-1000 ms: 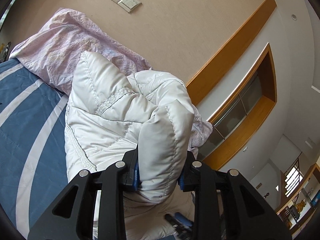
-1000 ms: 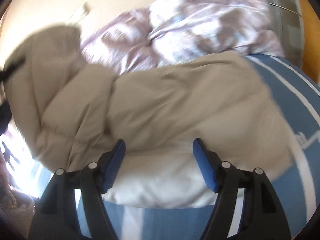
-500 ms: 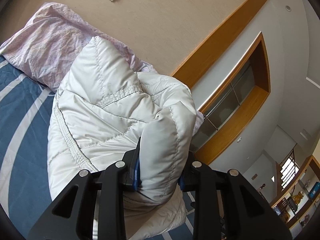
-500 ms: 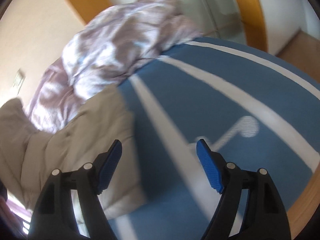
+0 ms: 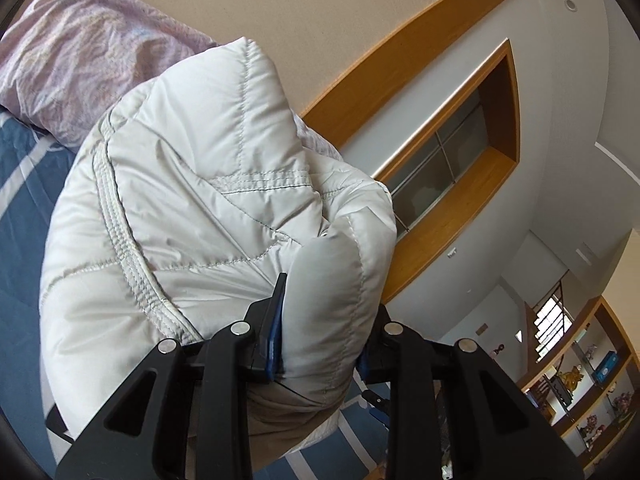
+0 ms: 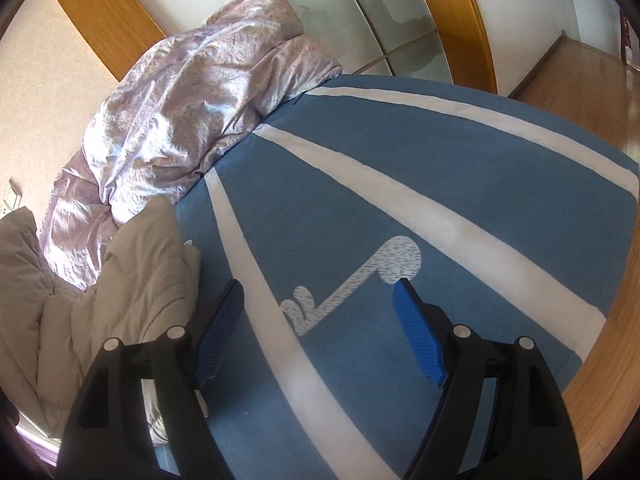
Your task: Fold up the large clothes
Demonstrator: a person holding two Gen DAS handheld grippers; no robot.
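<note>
1. Left wrist view: left gripper (image 5: 320, 320) clamped on a thick padded fold of the white quilted jacket (image 5: 208, 208). The jacket is lifted off the blue striped bedcover (image 5: 20, 200) and bulks up in front of the lens. Compared with a second ago it fills more of the view and the pink quilt (image 5: 80, 48) sits further to the upper left, so the held part is rising and swinging over.
2. Right wrist view: right gripper (image 6: 320, 316) with jaws wide apart, holding nothing, over bare bedcover (image 6: 440, 200). The jacket (image 6: 132, 280) lies at the near left, just beside the left finger. A second ago the jacket filled this view, so this gripper has swung away to the right.
3. Pink quilt (image 6: 192, 100) heaped at the far left of the bed.
4. Judgement: a fold is mid-carry, left side only; the free gripper likely needs to return to steady or flatten the jacket.
</note>
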